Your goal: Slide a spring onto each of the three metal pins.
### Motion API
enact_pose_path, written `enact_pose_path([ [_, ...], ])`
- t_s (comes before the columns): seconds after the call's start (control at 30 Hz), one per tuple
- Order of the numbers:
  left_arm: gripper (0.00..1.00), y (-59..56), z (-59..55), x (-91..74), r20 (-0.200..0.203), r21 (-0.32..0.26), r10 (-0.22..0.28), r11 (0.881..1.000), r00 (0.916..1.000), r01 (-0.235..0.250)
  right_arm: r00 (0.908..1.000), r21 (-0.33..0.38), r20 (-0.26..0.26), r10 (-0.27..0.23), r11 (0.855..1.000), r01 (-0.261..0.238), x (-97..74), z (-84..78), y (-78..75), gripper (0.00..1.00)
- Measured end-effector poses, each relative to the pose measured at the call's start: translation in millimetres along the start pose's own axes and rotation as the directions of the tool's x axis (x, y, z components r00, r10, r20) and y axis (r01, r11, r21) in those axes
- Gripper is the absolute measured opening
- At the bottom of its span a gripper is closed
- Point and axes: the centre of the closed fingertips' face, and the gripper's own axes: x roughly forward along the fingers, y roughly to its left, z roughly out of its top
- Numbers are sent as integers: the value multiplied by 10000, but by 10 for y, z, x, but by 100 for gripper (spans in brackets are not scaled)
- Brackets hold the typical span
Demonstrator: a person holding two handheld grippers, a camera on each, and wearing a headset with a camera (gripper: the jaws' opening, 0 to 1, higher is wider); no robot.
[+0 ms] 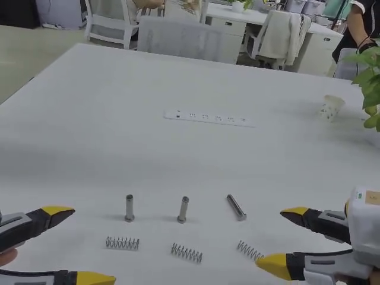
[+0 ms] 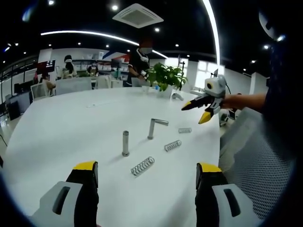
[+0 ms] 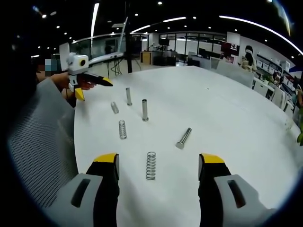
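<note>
Two metal pins stand upright on the white table. A third pin lies on its side to their right. In front of them lie three loose springs. My left gripper is open at the near left, a short way from the left spring. At the near right my right gripper is open beside the right spring, with the lying pin just beyond. Nothing sits between either pair of jaws.
A white power strip lies mid-table beyond the pins. A paper cup and a leafy plant are at the far right. Chairs and a person stand past the table's far edge.
</note>
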Motion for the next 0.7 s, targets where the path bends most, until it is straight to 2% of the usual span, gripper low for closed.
enact_pose_path([
  [0.13,81,-5,17,-16,17,33,30,10000,10000,-30,10000,-37,0,-69,10000,69,27,58,-56,67],
  [0.7,81,-84,90,-84,158,106,95,9999,9998,-97,9964,-336,-698,-485,9984,462,266,266,-369,58],
])
